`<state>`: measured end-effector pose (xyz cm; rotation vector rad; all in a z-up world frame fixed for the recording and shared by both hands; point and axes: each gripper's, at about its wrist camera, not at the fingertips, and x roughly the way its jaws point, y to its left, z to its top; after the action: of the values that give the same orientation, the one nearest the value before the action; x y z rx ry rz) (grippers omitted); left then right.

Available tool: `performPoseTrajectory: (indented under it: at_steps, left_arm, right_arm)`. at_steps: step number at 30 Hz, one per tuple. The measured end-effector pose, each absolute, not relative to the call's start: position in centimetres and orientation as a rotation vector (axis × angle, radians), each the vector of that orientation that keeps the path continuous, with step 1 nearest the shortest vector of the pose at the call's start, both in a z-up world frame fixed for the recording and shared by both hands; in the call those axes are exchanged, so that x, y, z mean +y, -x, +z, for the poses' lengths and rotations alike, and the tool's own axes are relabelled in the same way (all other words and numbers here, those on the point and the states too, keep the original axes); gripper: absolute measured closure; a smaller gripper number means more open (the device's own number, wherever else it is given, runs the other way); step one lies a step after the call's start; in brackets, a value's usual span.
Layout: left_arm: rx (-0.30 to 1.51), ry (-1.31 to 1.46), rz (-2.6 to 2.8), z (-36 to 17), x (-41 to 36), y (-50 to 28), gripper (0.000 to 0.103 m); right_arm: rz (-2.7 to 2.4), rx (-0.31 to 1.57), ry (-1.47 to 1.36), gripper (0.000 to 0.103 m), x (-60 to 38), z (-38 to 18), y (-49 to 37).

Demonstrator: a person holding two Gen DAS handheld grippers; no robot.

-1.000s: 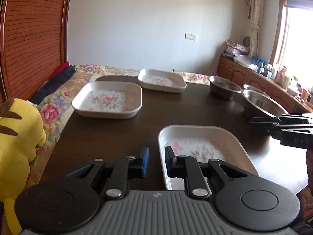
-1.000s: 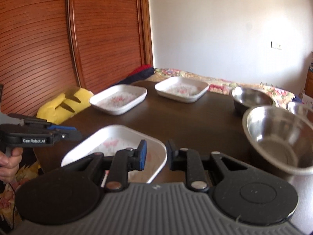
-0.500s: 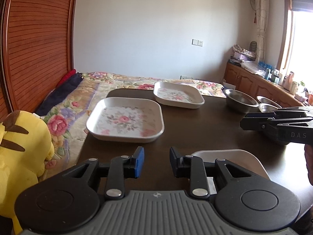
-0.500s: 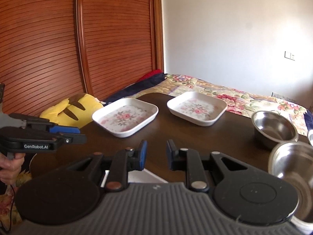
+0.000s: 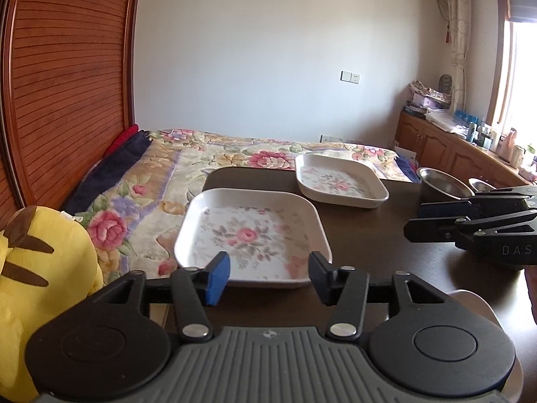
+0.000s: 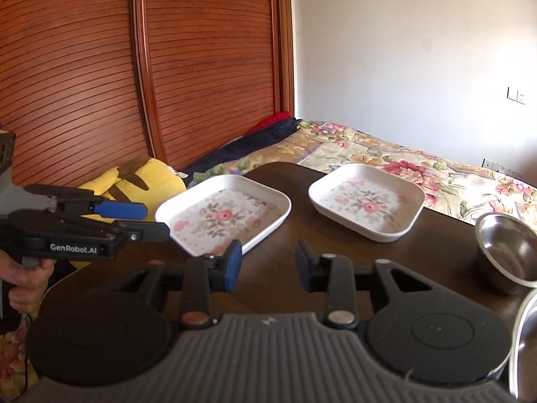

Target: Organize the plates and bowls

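Both tools hang above the near edge of the dark wooden tabletop (image 5: 362, 228) with nothing in them: the left gripper (image 5: 268, 273) has its fingers spread wide, one blue-padded and one black, and the right gripper (image 6: 265, 263) is likewise released, its jaws standing apart over bare wood. It looks to me like the approach stage, with no dish lifted yet. The left tool points straight at the nearer floral plate (image 5: 251, 235), a square white dish with rounded corners, a shallow raised rim and a faded pink rose print, glossy like melamine or glazed ware. It sits at the tabletop's left edge, beside the flowered bedspread (image 5: 188, 161). A second floral plate (image 5: 340, 181) of the same make lies further along toward the far edge, well apart from the first. On the right side stands a stainless steel bowl (image 6: 506, 252), round, thin-walled and shiny, and the rim of a larger steel bowl (image 6: 523, 332) shows at the near right corner. A sliver of a third white plate (image 5: 476, 302) peeks out under the left tool. My guess is that the next move needs the open fingers lowered to straddle the nearer plate's rim and close on it; that lip is thin and slick, so the pinch should be square and deep. A yellow plush toy (image 5: 37, 268) sits off the table's left side.
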<state>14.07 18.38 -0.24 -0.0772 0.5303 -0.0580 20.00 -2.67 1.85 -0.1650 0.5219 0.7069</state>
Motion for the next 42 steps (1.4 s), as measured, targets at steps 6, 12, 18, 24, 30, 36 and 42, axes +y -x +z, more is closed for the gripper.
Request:
performPoseTrajectory:
  at_steps: [6,12,18,24,30,36,42]
  left_arm:
    - [0.523,0.078,-0.05,-0.3,19.8,-15.5,0.045]
    - [0.521,0.083,-0.032,-0.4,21.6,-17.1,0.045]
    - [0.533,0.088,-0.027,-1.0,23.0,-18.7,0.045]
    - [0.555,0.091,-0.016,-1.9,24.2,-20.2,0.051]
    - [0.57,0.099,-0.015,-2.7,24.9,-21.2,0.058]
    - [0.586,0.114,-0.031,-3.4,25.2,-21.6,0.074]
    - [0.595,0.116,-0.032,-3.7,25.1,-21.7,0.076]
  right_arm:
    - [0.715,0.55,0.176,0.066,-0.7,1.7,-21.7]
    - [0.722,0.593,0.183,0.066,1.0,0.9,-23.4]
    - [0.724,0.646,0.181,0.065,2.3,-0.2,-24.9]
    - [0.727,0.677,0.188,0.065,3.2,-0.9,-25.8]
    - [0.737,0.695,0.194,0.066,3.7,-1.3,-26.2]
    - [0.743,0.715,0.188,0.066,4.0,-1.7,-26.6]
    - [0.741,0.719,0.188,0.073,4.2,-1.9,-26.8]
